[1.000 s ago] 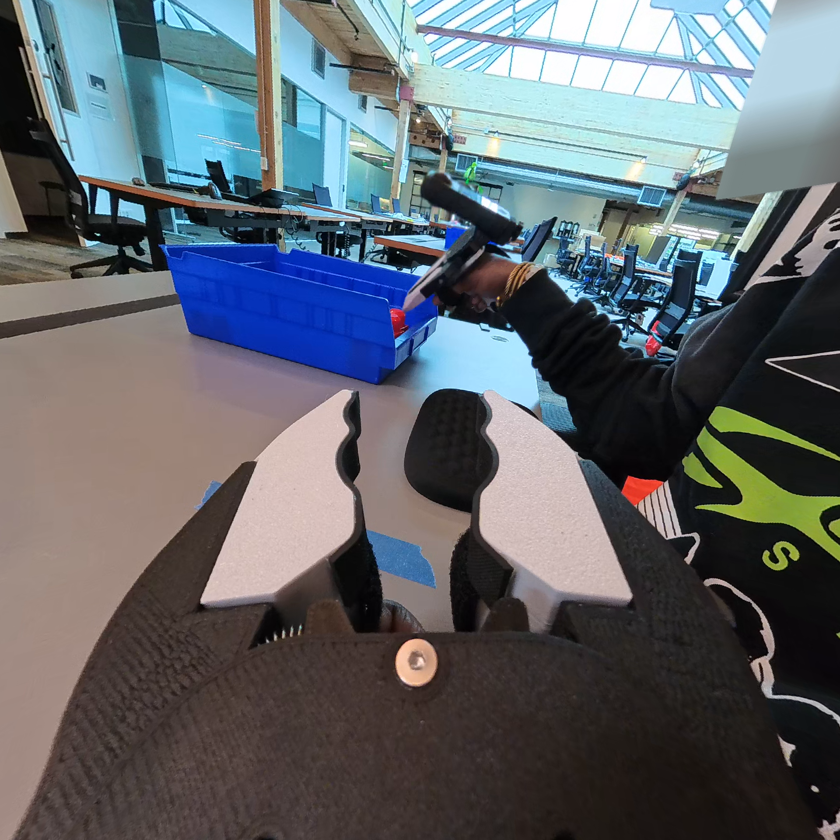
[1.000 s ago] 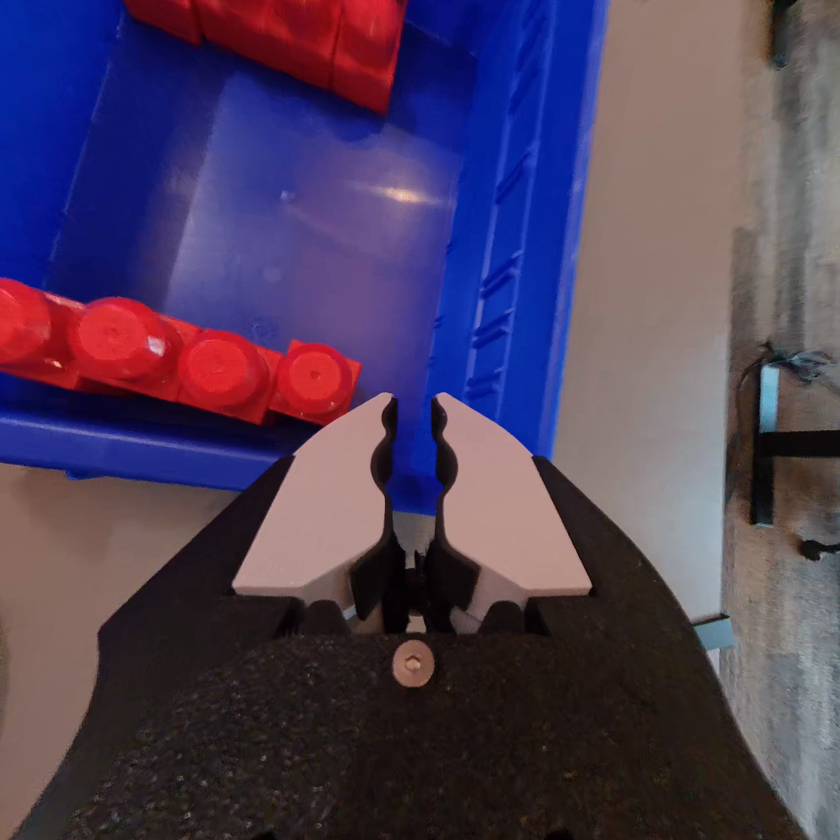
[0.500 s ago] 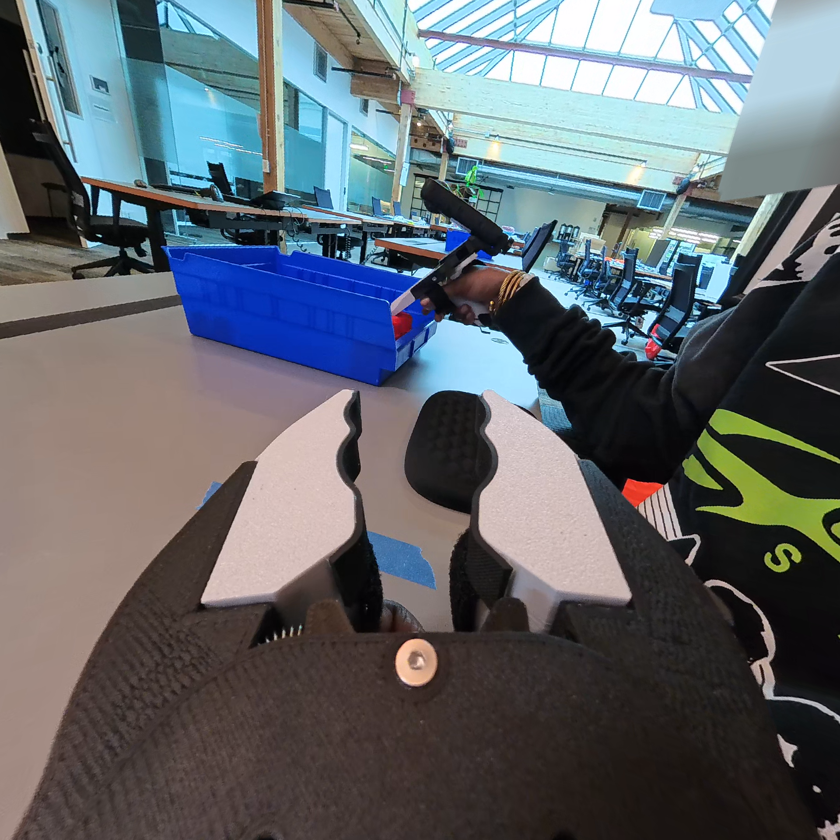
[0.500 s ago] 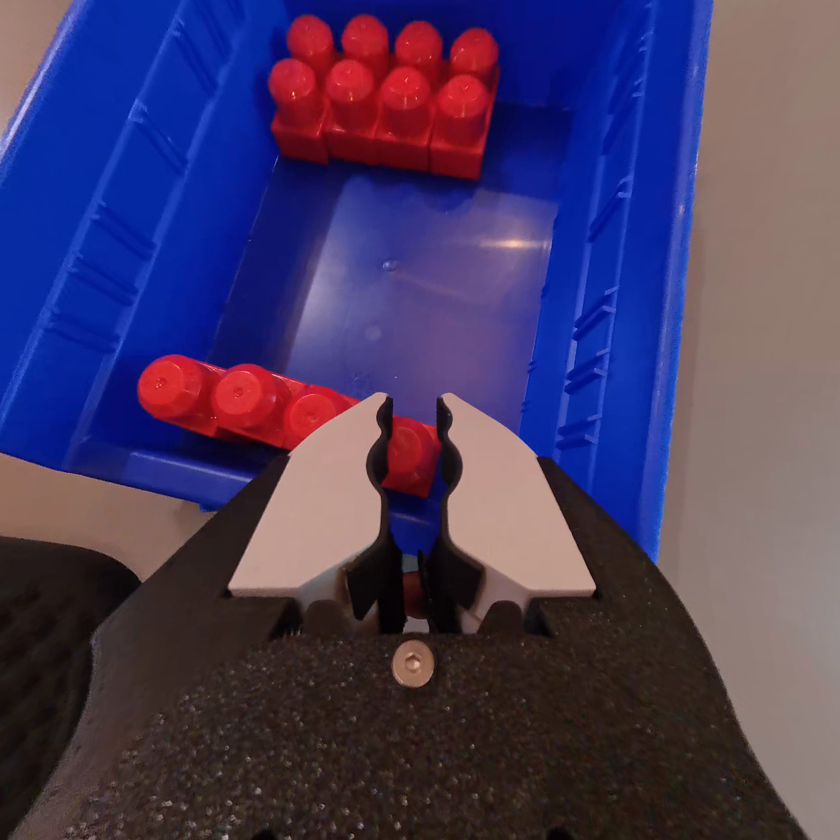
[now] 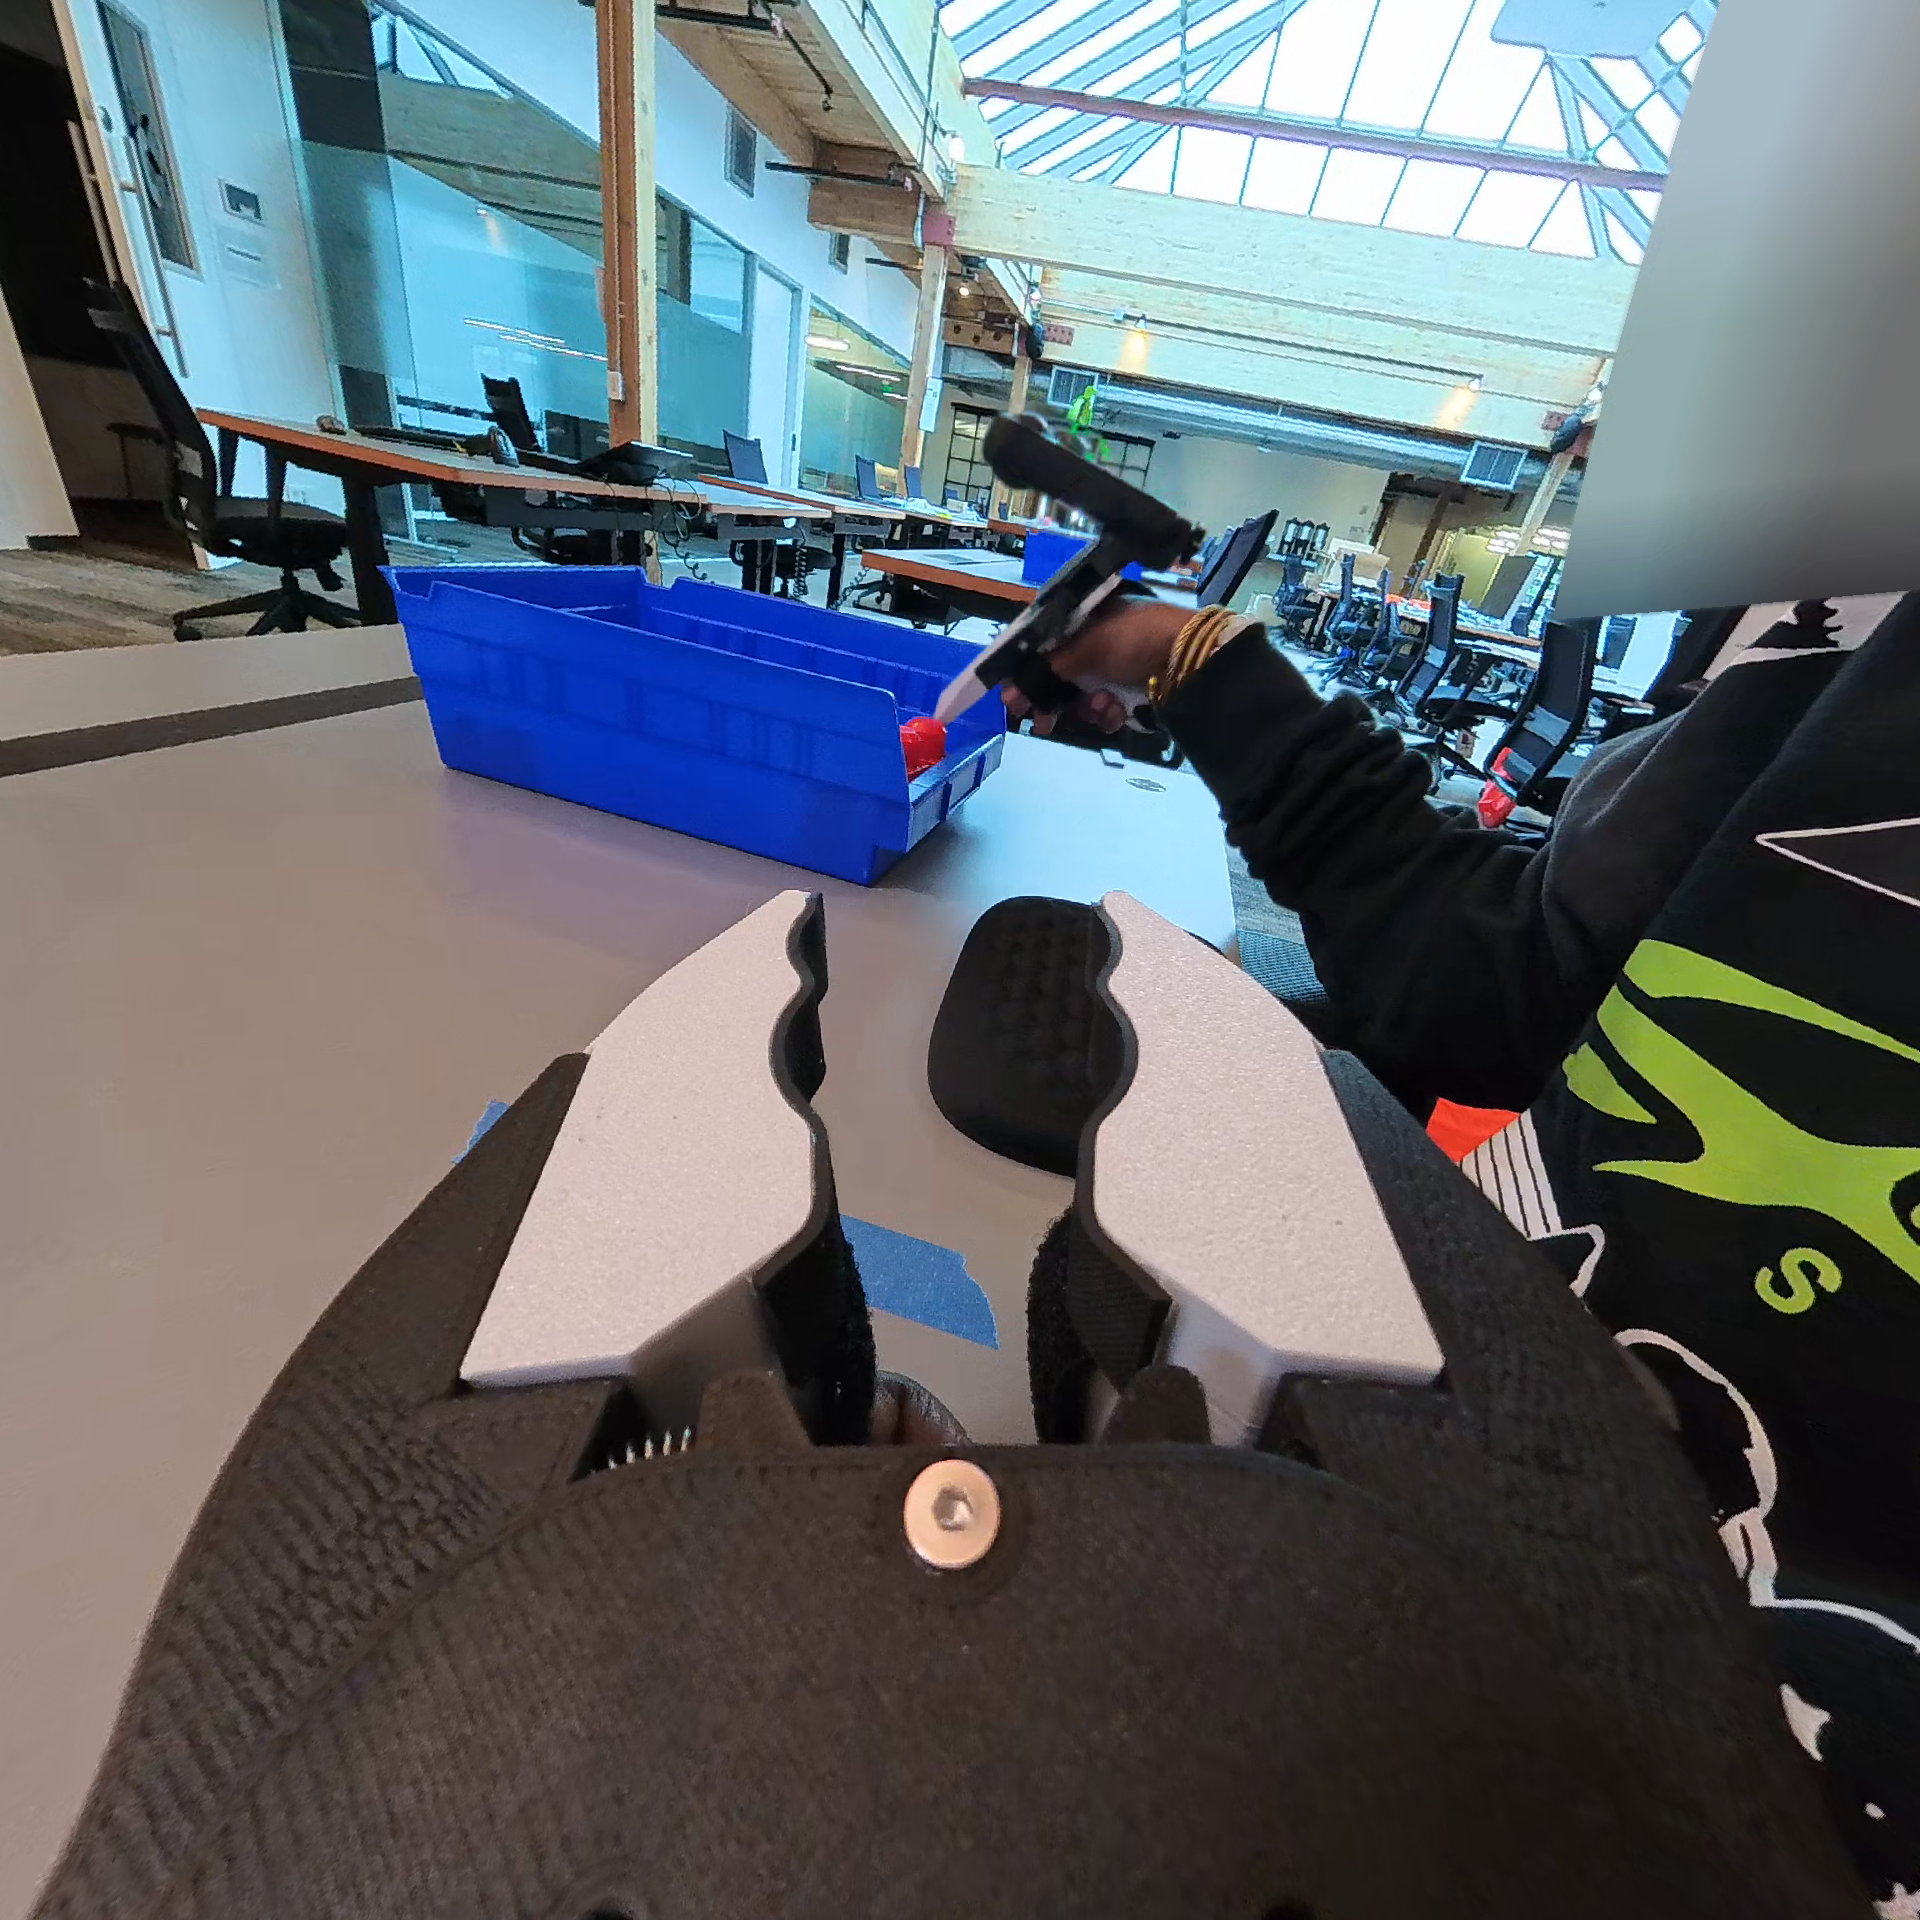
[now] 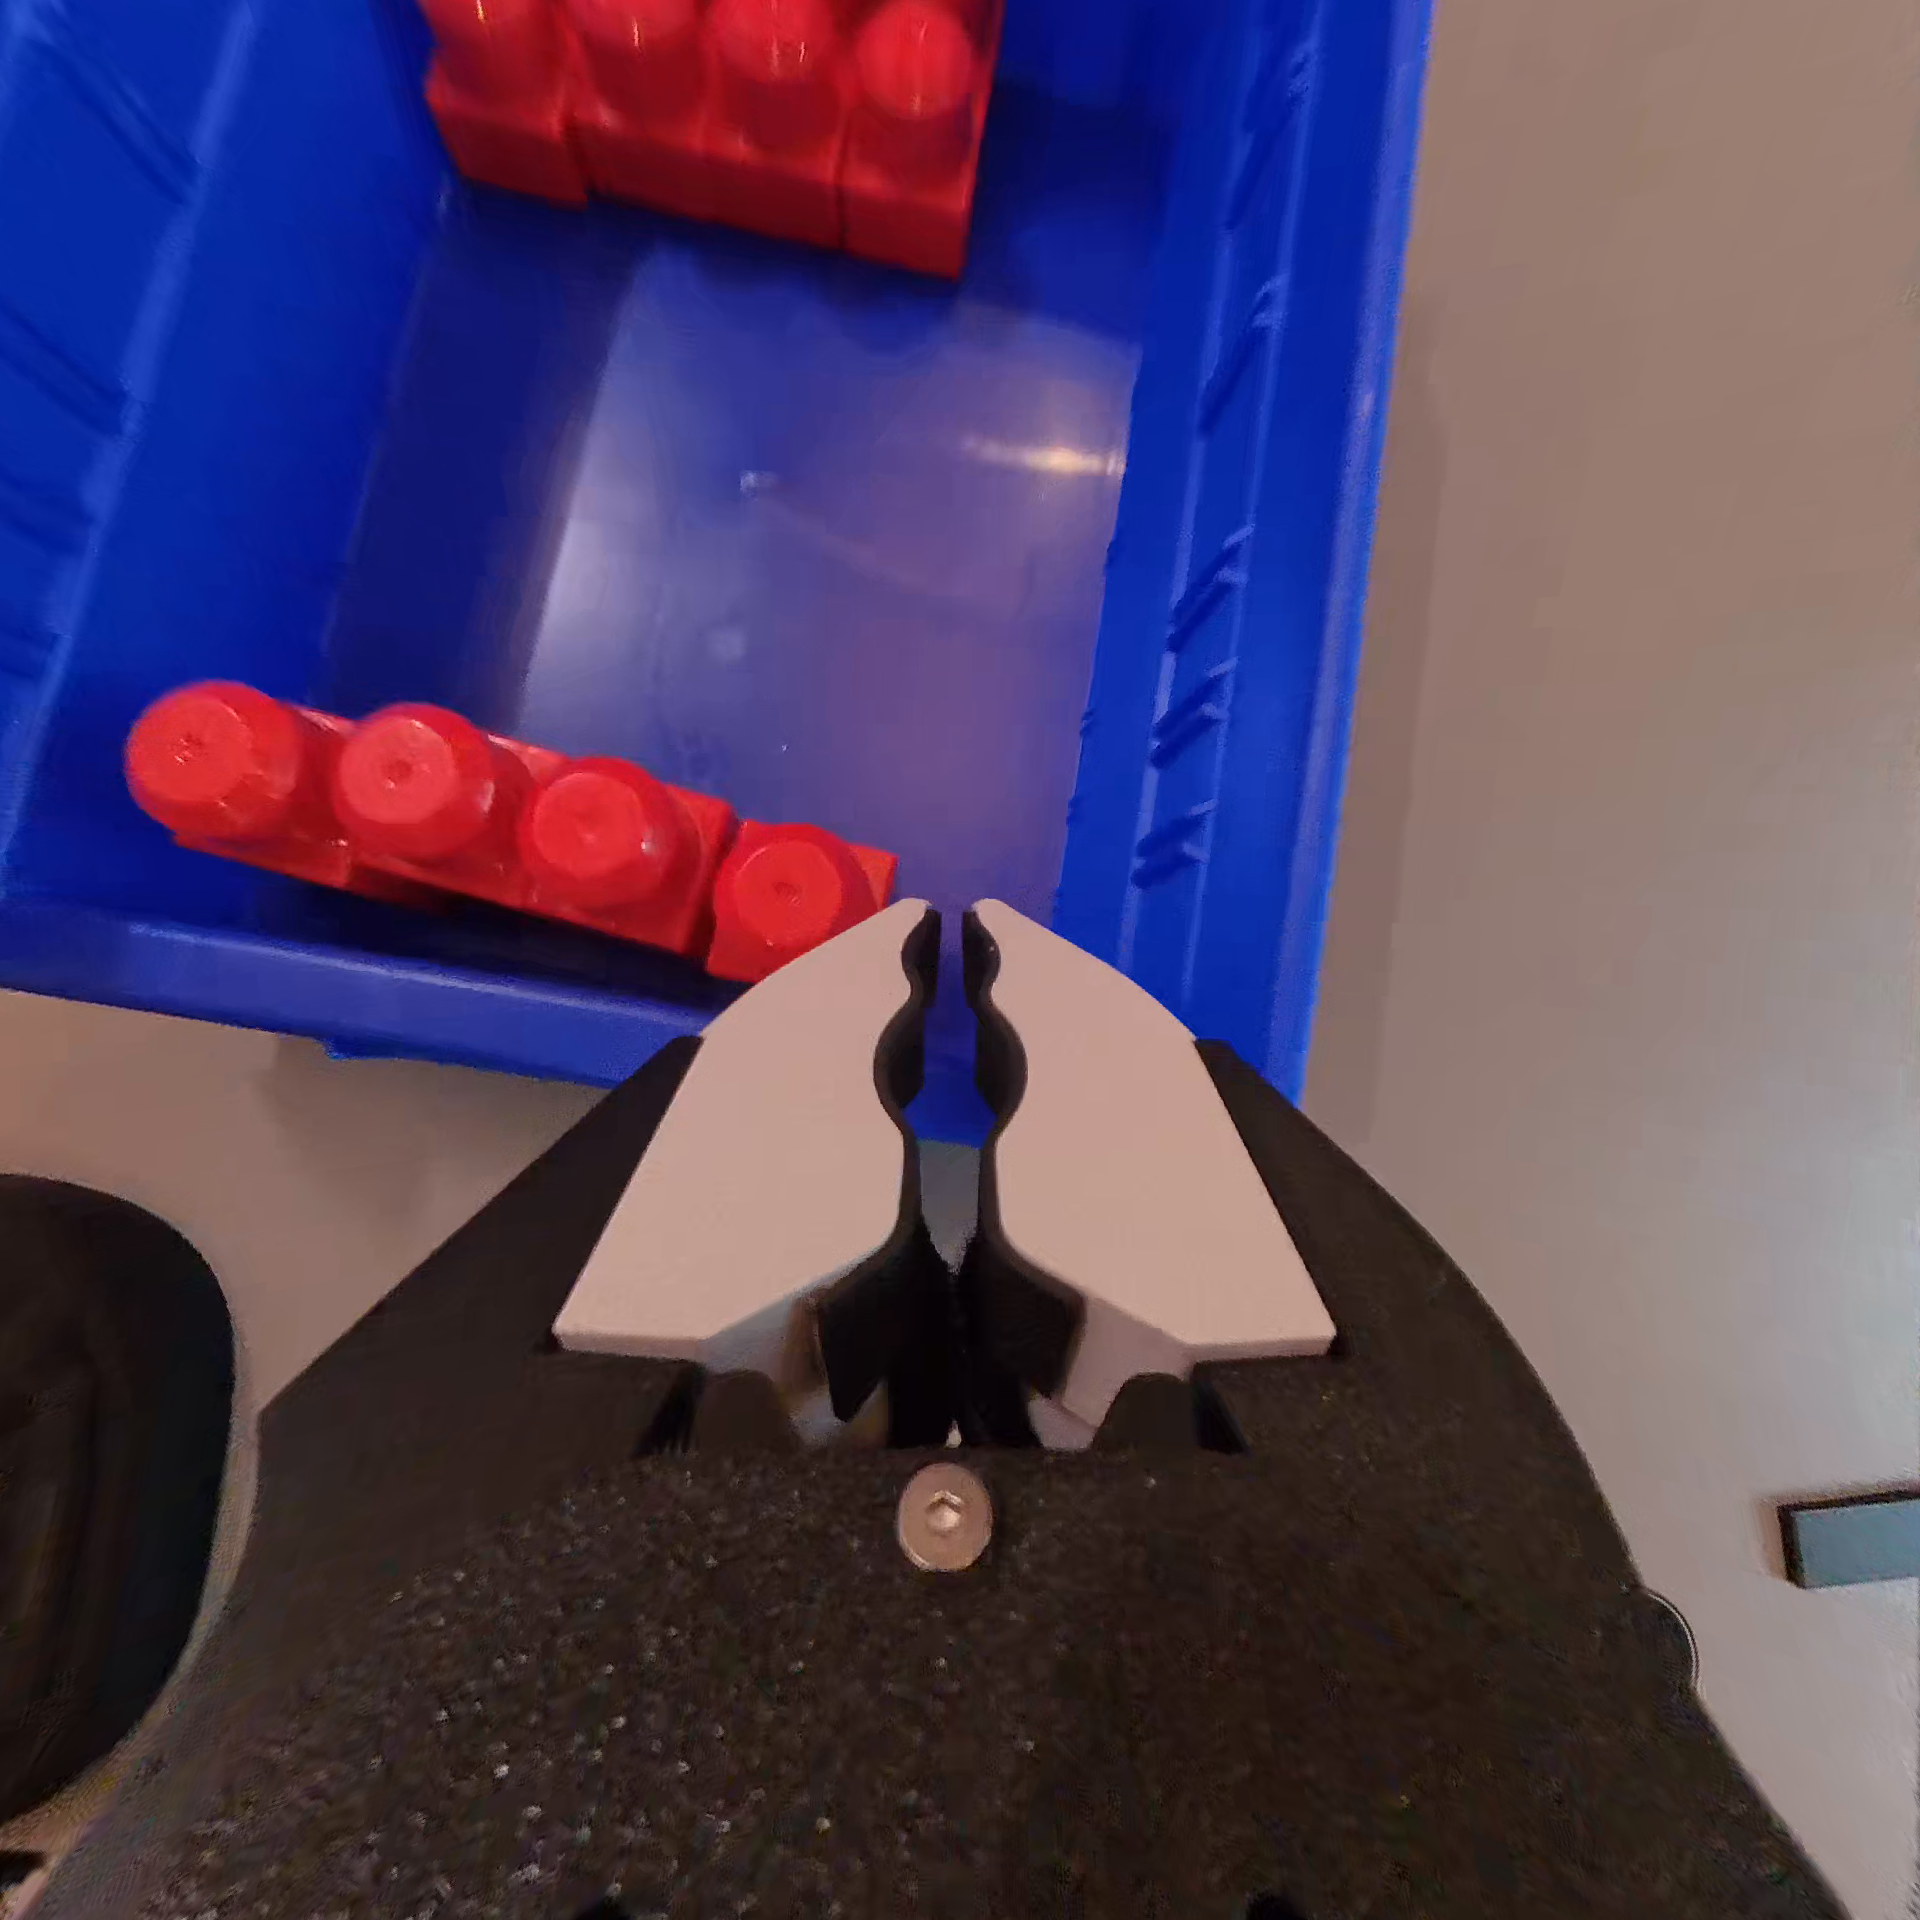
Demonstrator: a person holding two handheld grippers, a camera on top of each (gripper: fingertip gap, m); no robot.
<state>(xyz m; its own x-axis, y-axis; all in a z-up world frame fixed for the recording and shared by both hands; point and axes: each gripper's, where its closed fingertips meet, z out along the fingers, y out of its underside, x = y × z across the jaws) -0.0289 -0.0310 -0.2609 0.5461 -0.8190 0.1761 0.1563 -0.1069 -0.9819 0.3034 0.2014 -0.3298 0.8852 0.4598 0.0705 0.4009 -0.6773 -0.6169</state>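
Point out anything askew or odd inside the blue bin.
The near red block row lies skewed in the bin, tipped against the front wall, studs facing the camera. The far red block sits squarer, studs up. Nothing looks spilled or damaged.

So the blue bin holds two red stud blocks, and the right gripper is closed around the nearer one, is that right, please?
Not quite. The blue bin does hold two red stud blocks, but the right gripper grips neither: in the right wrist view its nearly closed fingertips sit just beside the end of the nearer block, with nothing between them. The farther block lies at the bin's other end.
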